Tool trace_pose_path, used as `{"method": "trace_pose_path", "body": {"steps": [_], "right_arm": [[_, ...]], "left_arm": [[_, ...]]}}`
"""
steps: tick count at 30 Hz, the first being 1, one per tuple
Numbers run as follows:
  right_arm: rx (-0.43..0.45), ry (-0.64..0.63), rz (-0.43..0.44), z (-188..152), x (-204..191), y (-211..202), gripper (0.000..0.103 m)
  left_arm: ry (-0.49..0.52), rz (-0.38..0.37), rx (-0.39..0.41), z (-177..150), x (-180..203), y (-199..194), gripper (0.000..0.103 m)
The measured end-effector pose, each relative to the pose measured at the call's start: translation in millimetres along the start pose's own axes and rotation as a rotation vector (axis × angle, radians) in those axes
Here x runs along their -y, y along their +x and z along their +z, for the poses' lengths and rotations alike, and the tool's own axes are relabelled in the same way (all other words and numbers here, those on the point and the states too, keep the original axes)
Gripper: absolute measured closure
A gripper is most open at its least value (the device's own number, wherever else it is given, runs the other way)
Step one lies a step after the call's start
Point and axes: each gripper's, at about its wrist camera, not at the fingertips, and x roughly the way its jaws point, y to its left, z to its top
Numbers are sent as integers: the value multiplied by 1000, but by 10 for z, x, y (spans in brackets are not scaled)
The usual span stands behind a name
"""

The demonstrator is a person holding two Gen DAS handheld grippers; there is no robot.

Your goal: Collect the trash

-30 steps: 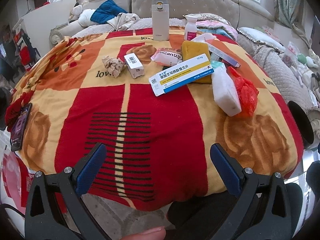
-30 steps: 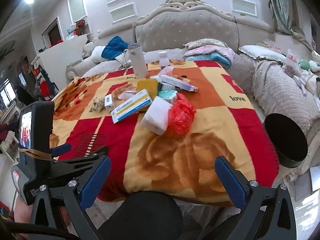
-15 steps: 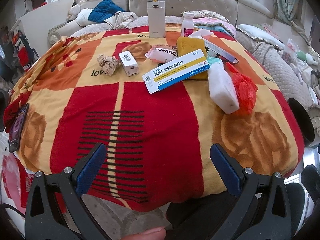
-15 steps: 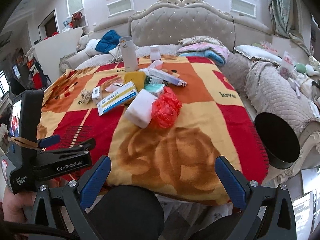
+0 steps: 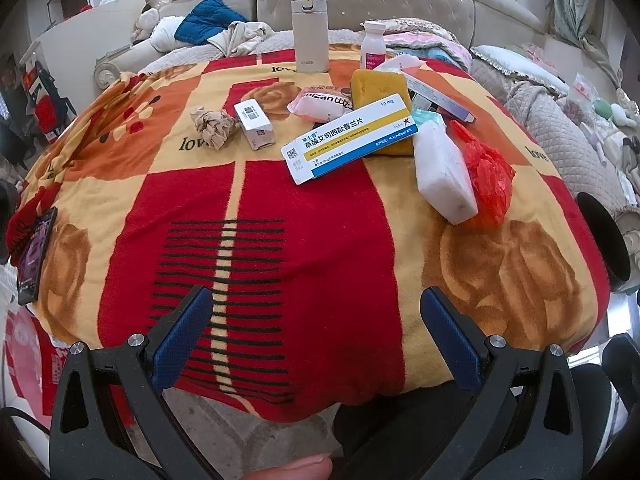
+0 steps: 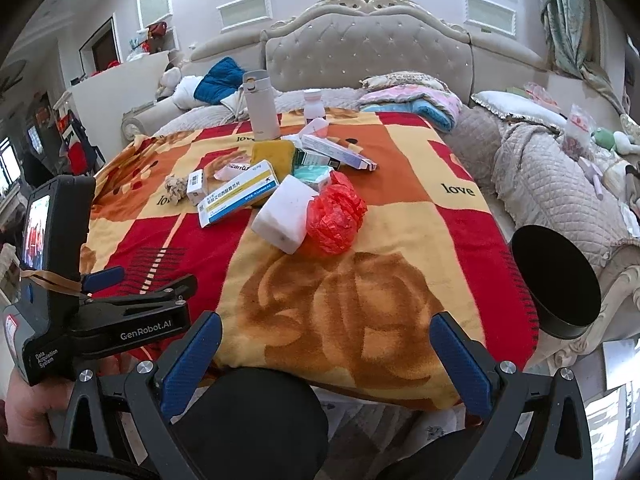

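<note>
At the near edge of a blanket-covered table, the left gripper (image 5: 316, 320) hangs with its blue-padded jaws spread wide and nothing between them. The right gripper (image 6: 326, 350) is just as wide open and empty, over the table's right front corner. Both sit well short of the trash.

A fleecy blanket (image 5: 312, 240) in red, orange and cream squares, with rose prints and the word "love", drapes the table. Near its middle lies a loose heap: a crumpled beige paper wad (image 5: 212, 130), a small white carton (image 5: 255, 125), a pink snack wrapper (image 5: 322, 101), a long flat blue, yellow and white medicine box (image 5: 350, 138), a yellow sponge (image 5: 380, 88), a white foam block (image 5: 442, 172) and a crinkled red plastic bag (image 5: 488, 178) touching it. Behind stand a tall cream flask (image 5: 309, 30) and a small white bottle (image 5: 373, 50).

A round black bin (image 6: 556, 280) sits off the table's right side. A dark phone (image 5: 36, 256), possibly in a case, lies at the left edge. Beyond is a bed with a tufted beige headboard (image 6: 368, 56), quilted covers and folded bedding.
</note>
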Motion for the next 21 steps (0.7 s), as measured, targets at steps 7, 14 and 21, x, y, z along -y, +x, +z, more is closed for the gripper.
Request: {"method": "trace_pose_path", "body": {"steps": [7,14,21], "right_arm": [[-11,10,-5,-2,9,20,0],[-15,41,-57,69,114,39,0],[-4,15,-24,256,144,196,0]], "left_arm": [[5,1,1,3,31,14,0],[-8,-1,-6,12,-58,89,0],[41,65,74,116,-196,157,0]]}}
